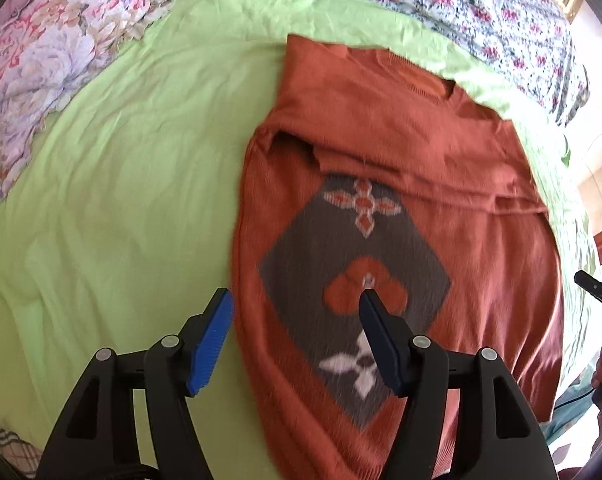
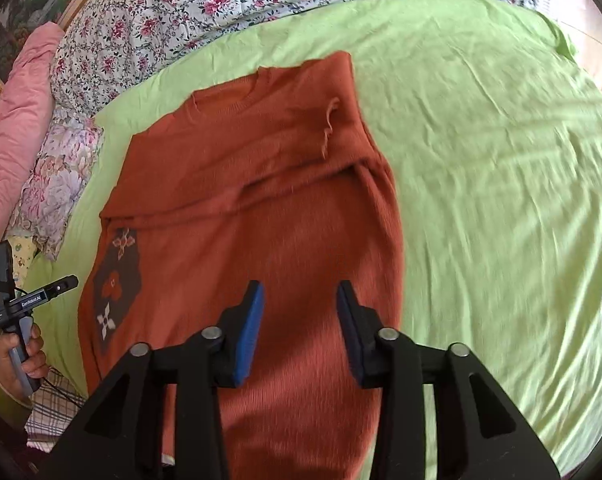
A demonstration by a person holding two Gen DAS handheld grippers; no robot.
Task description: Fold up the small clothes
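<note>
Orange sweater [image 1: 441, 184] lies on the green sheet [image 1: 121, 184], sleeves folded across the chest; both grippers above it. Left gripper [image 1: 297, 300] and right gripper [image 2: 301, 292]: jaws apart, nothing held.

The sweater [image 1: 381, 128] is rust-orange knit with a ribbed round neck. It lies flat on the green sheet [image 1: 121, 160], neck toward the sheet's far edge and hem toward its near edge. Both sleeves are folded in across the chest, making a horizontal band of doubled cloth. Below that band sits a grey diamond panel [image 1: 353, 272] with a white-and-orange cross motif at its top, an orange clover shape in its middle and a white four-petal shape lower down. The body is slightly rumpled.
</note>
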